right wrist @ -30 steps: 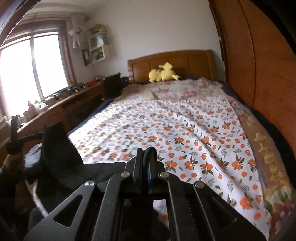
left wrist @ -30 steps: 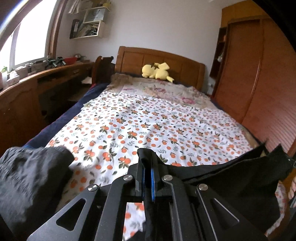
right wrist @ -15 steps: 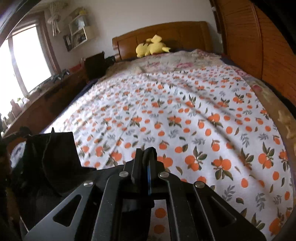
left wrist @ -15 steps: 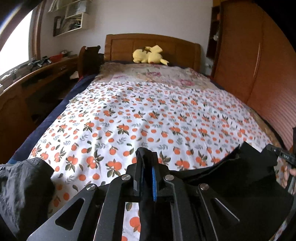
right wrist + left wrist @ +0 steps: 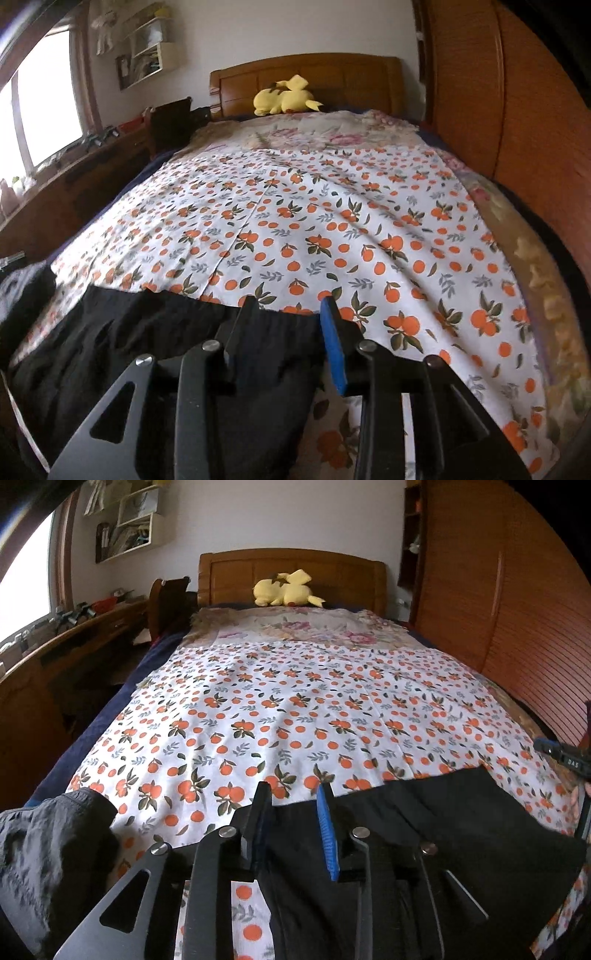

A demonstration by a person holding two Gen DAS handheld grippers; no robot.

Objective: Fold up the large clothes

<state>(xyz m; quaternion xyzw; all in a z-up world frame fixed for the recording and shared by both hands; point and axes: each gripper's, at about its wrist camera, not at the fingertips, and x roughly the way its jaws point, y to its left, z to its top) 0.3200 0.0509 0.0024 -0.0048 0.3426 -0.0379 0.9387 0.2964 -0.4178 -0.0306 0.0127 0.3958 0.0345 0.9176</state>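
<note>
- Garment [image 5: 461,823], black, lies flat across the bed's [image 5: 295,716] near end.
- My left gripper [image 5: 293,808] is opening, cloth loose between.
- My right gripper [image 5: 290,325] likewise.

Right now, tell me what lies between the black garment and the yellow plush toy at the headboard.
Both wrist views show only bedding between black garment and yellow plush toy: orange-print sheet, then floral blanket.

We count one bed [image 5: 229,565], one orange-print sheet [image 5: 295,716] over it, and one yellow plush toy [image 5: 286,590] at the headboard. We see two dark garments: one black garment [image 5: 461,823] spread flat, one crumpled dark garment [image 5: 51,853] beside it. We count two grippers, the left gripper [image 5: 293,797] and the right gripper [image 5: 290,308].
</note>
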